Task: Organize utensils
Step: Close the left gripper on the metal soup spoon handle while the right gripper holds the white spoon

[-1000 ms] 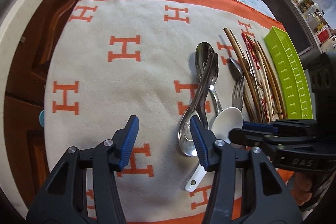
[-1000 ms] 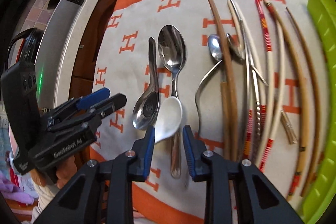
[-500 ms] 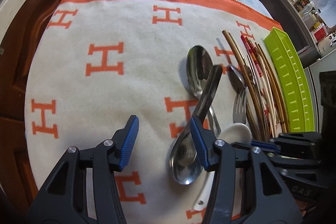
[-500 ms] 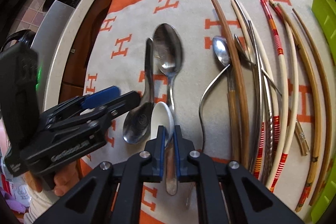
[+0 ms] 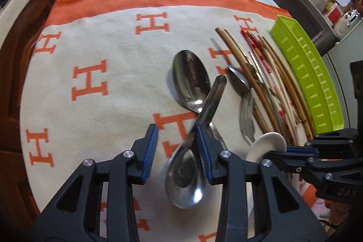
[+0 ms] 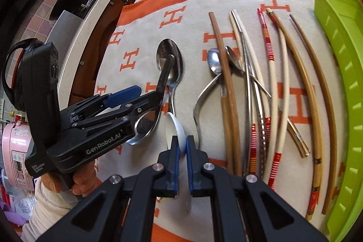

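Right claw [image 6: 181, 151] clamped on white spoon [image 6: 173, 128], bowl pointing away, left claw [image 5: 177, 146] spread wide around steel ladle-spoon [image 5: 192, 158].

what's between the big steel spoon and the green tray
A small spoon, a fork and a row of chopsticks on the cloth, clearest in the right wrist view; the tray lies beyond.

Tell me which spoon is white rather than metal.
The ceramic soup spoon, pinched in the right gripper. The other spoons are shiny steel.
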Tool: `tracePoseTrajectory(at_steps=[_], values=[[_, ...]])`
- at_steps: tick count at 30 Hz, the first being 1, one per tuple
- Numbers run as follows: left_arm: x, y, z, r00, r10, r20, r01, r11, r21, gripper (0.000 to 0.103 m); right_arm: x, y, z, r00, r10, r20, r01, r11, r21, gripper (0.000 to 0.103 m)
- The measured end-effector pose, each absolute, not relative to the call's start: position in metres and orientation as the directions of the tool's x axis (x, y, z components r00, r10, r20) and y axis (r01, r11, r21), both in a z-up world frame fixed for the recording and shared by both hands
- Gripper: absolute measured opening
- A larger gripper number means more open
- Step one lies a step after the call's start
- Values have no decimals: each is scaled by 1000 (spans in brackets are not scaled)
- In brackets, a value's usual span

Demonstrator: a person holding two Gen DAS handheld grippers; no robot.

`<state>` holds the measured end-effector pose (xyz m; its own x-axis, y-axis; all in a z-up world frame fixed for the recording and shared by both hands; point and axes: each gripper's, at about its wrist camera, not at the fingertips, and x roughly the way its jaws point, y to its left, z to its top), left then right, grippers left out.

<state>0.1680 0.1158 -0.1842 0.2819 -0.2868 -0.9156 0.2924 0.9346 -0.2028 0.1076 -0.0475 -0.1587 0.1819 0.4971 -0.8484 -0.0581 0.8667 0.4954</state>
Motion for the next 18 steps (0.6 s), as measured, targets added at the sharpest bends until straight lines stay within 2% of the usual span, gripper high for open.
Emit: tracePoseTrajectory(at_steps=[5, 14, 18], values=[[166, 124, -184, 264, -339, -903, 292, 920, -260, 32, 105, -49, -158, 182, 503, -845, -59, 863, 501, 6], [155, 114, -184, 290, -324, -900, 400, 896, -194, 32, 100, -52, -160, 173, 515, -839, -75, 857, 510, 6], [155, 117, -183, 266, -336, -903, 397, 892, -215, 32, 98, -51, -161, 171, 517, -839, -74, 856, 512, 6]])
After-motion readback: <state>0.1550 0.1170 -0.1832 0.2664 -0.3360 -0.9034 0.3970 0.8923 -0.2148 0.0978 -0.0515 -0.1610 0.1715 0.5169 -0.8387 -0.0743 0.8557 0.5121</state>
